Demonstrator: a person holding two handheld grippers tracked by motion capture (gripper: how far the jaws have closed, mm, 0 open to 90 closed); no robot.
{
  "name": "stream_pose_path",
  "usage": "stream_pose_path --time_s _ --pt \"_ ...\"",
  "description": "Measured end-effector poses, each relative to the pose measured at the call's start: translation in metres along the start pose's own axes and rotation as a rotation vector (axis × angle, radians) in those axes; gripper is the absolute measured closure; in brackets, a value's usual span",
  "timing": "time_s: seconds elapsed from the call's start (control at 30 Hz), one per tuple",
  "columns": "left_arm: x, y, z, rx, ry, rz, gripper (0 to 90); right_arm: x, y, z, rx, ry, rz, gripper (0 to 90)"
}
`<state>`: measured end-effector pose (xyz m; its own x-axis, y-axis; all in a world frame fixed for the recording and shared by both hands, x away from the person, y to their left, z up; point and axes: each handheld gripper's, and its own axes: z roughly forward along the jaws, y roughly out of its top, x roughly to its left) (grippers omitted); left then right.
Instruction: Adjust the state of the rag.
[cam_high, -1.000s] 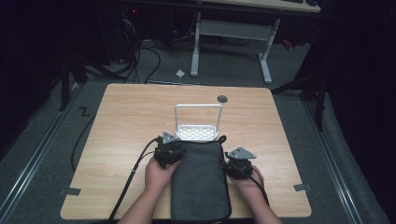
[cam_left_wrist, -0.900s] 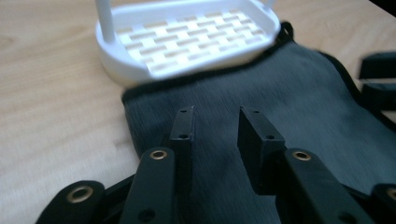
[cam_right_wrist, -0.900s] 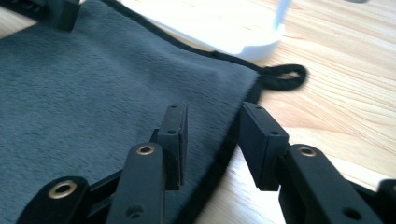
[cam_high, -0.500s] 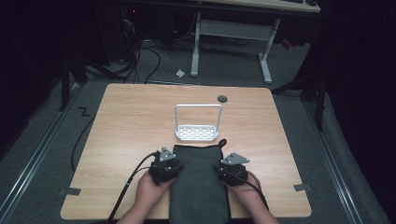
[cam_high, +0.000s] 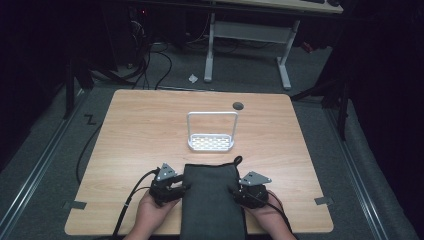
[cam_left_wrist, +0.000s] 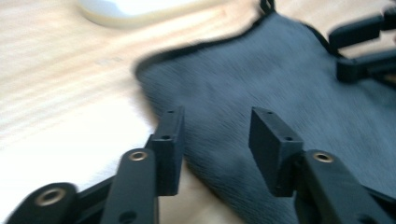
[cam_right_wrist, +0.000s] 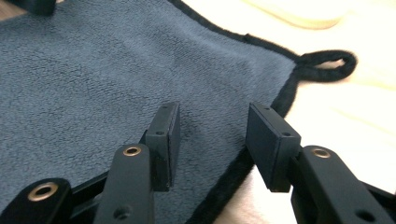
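The high view is dim around its borders — only the light wooden table (cam_high: 150, 130) is lit, from above, and the floor falls into near-black. The left gripper view is smeared by motion blur, the bare wood there blown out to white. The right gripper view is sharper — the dark grey fleece cloth (cam_right_wrist: 116, 74) shows its nap, while the far background goes soft.

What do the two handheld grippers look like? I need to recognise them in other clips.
Both the left gripper and right gripper are black, each topped by a grey three-cornered plate and trailing a black cable. Their jaws are flat rectangular black blocks on arms with brass-coloured rivets. No sleeves show.
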<state>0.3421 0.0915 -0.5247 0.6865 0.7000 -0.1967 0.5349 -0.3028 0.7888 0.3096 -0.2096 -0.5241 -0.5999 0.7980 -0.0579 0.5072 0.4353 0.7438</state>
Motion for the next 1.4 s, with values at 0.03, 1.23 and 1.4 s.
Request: stream_pose_path --time_s 0.03,1.23,1.4 --pt "0.003 0.001 -0.001 -0.005 0.007 -0.006 51.4 -0.001 0.0 0.0 -0.006 -0.003 -0.002 54.0" --pt "0.02 0.015 0.037 0.025 0.006 -0.106 76.8 -0.032 0.03 0.043 0.059 -0.002 0.109 43.4" --pt "0.02 0.015 0.036 0.024 0.005 -0.109 76.3 -0.025 0.026 0.039 0.039 0.005 0.125 60.2"
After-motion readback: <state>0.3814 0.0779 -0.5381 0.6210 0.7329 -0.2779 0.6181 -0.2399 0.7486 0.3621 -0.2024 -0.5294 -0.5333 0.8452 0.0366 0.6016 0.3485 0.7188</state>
